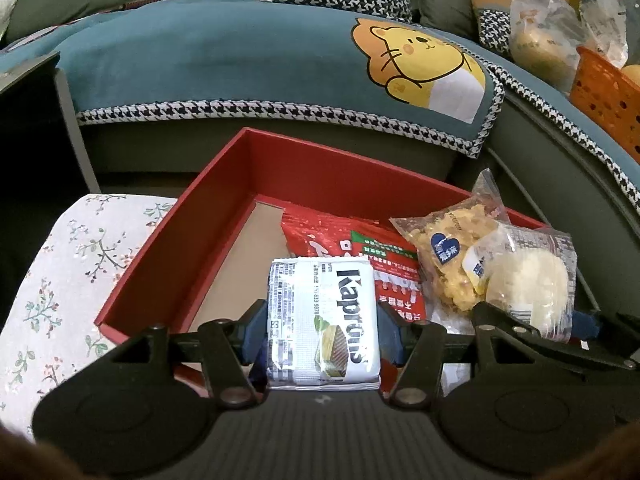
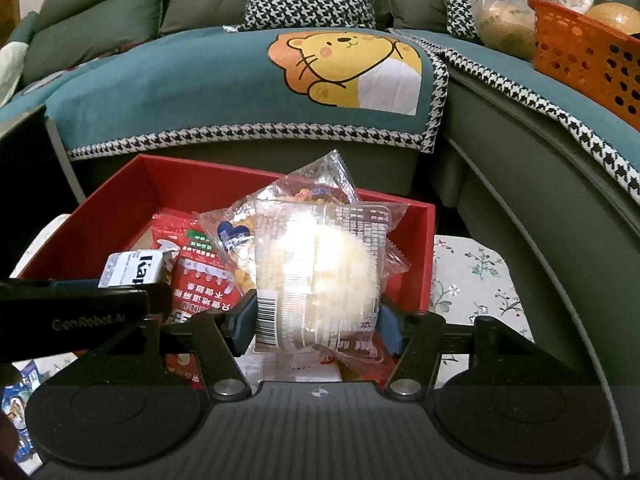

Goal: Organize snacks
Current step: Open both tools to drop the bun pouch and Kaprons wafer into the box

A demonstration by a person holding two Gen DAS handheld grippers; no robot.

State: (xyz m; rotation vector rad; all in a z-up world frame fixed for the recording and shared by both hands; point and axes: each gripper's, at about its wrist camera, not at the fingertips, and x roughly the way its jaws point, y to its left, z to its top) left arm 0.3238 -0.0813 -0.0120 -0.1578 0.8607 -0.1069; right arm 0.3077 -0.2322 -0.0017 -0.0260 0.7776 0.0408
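Snacks lie in or over the red box point(image 1: 224, 184) on a floral cloth point(image 1: 60, 272). Left gripper point(image 1: 322, 330) is clamped on a silver wafer pack point(image 1: 322, 320), its lower edge hidden. Right gripper point(image 2: 316, 320) has a clear-wrapped pale bun point(image 2: 320, 280) between its fingers; contact there cannot be made out. A red pouch point(image 1: 352, 248) lies partly covered beneath.

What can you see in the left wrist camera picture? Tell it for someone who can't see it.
The left hand-held gripper holds a silver Kaprons wafer pack over a red box that has a red snack bag inside. To its right, another gripper holds a clear-wrapped white bun; a teal sofa cover with a cartoon lion lies behind.
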